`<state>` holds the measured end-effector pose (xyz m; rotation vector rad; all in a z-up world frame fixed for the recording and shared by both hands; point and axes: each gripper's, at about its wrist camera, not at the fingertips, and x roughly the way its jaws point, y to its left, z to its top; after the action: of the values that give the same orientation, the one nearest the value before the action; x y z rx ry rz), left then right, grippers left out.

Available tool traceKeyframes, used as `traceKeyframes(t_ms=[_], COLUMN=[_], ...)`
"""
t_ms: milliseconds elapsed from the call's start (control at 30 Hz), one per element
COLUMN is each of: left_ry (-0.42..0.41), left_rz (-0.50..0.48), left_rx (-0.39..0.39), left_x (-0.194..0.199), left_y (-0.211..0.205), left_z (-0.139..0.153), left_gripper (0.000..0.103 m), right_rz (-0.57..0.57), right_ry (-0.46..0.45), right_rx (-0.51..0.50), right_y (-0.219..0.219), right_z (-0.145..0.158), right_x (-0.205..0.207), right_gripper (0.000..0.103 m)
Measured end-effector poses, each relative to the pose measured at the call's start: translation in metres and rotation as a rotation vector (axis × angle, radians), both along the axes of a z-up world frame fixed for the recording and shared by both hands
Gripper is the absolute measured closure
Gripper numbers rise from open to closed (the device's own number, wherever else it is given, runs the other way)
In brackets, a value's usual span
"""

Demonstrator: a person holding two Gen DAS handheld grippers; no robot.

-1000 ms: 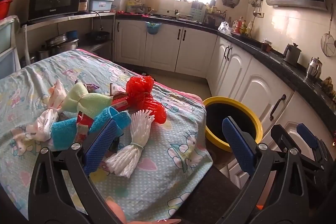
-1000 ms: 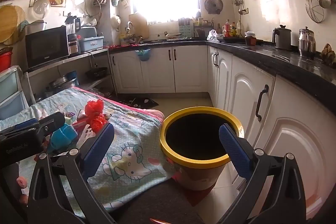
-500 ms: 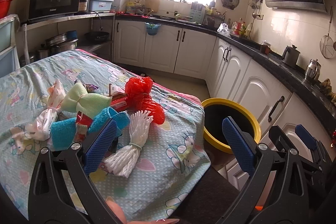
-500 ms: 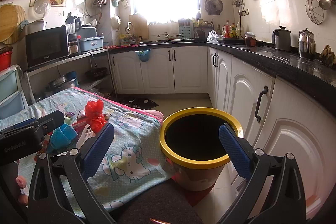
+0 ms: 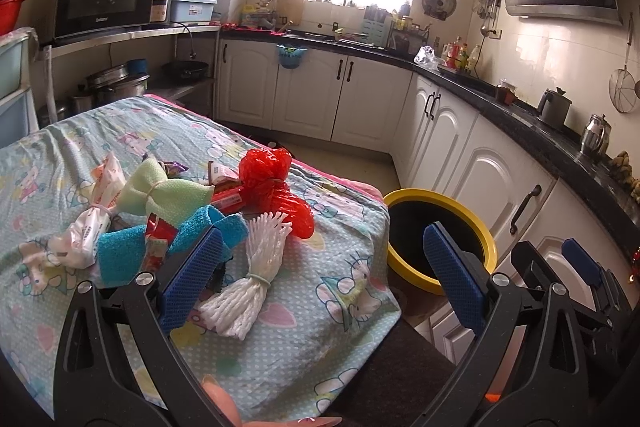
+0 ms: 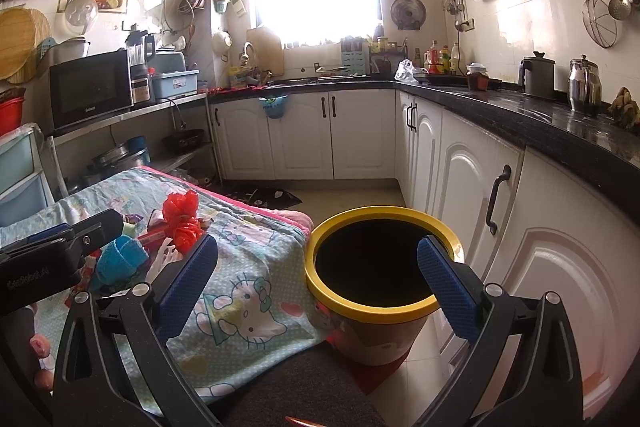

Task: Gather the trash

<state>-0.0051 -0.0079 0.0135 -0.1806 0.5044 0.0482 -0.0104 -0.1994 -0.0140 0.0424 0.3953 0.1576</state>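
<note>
Early in the task, by the look of it. Heap of trash spread on the tabletop [image 5: 280, 347], which carries a pale cartoon-print cloth: a red plastic bag [image 5: 276, 187] knotted at the middle, a white foam net [image 5: 252, 283] banded near one end, a green foam wrap [image 5: 160, 193], a blue foam wrap [image 5: 168, 239], a white wrapper [image 5: 94, 223] and a red packet [image 5: 228, 199] half buried beneath the rest. All bunched close, several touching or overlapping.

Yellow-rimmed bin [image 6: 376, 267] on the floor just beside the tabletop's corner, against the white cabinets. Interior dark — cannot tell whether anything lies in it already.

Left hand-held gripper [image 5: 316, 275] spread wide, nothing between its blue pads, hovering over the near edge of the heap with the left pad just above the blue foam wrap and the white foam net. Right hand-held gripper [image 6: 316, 287] likewise fully apart and empty, pointed at the bin's mouth, with the bin framed between its fingers.

Nothing gripped, nothing visibly moved to the bin — so the whole heap seems left to do. Likely next: close on one of the nearest pieces, the white foam net or the blue foam wrap, and carry it across to the bin. Soft, light stuff; should crush easily under the pads, though neighbours may drag along.
</note>
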Motion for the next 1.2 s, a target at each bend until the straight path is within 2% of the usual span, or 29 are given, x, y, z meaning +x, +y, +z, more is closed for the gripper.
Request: traceKeyframes(t_ms=[767, 1033, 1200], left_ry=[-0.003, -0.016, -0.031], left_rz=[-0.001, 0.06, 0.123], left_rx=[-0.004, -0.032, -0.036], left_x=[-0.001, 0.001, 0.0], left_y=[0.001, 0.024, 0.045], left_z=[0.0, 0.005, 0.006], left_gripper=[0.011, 0.011, 0.011], right_rz=[0.011, 0.1, 0.193], right_ry=[0.003, 0.028, 0.048], right_rx=[-0.005, -0.036, -0.041], right_y=[0.004, 0.026, 0.05], right_z=[0.004, 0.002, 0.005], right_x=[-0.002, 0.009, 0.018], right_gripper=[0.006, 0.006, 0.006])
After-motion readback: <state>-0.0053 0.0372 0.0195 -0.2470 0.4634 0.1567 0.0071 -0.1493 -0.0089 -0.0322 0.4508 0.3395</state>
